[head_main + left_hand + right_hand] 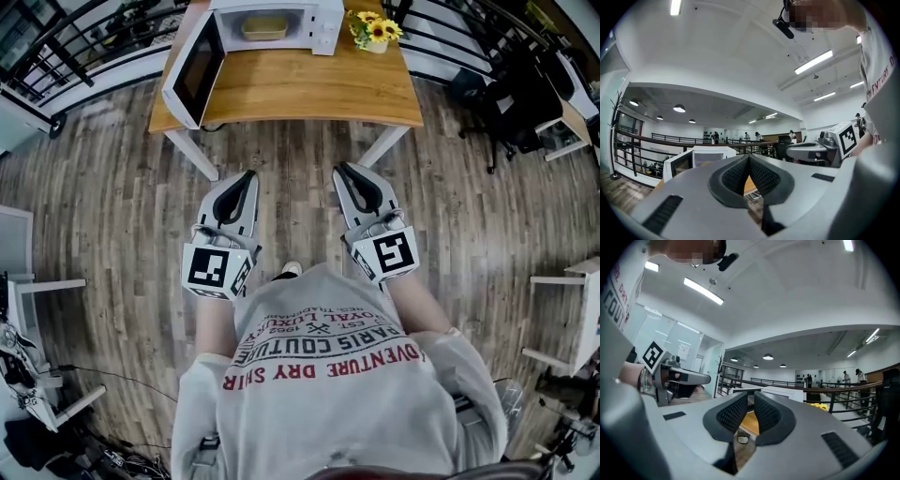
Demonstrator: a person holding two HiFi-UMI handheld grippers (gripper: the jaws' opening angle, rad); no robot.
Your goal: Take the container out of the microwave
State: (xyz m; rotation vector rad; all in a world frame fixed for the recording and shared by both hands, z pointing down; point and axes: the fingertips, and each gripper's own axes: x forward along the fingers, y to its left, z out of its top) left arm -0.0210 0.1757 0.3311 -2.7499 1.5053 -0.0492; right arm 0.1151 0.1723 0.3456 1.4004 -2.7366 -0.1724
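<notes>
A white microwave stands on the wooden table with its door swung open to the left. A tan container sits inside the cavity. Both grippers are held level over the floor, well short of the table and side by side. My left gripper is shut and empty, its jaws meeting at the tip. My right gripper is also shut with nothing in it. The microwave shows beyond the left jaws, and again beyond the right jaws.
A pot of yellow flowers stands at the table's right, beside the microwave. Black office chairs sit to the right, a dark railing runs behind the table, and white furniture flanks the wooden floor.
</notes>
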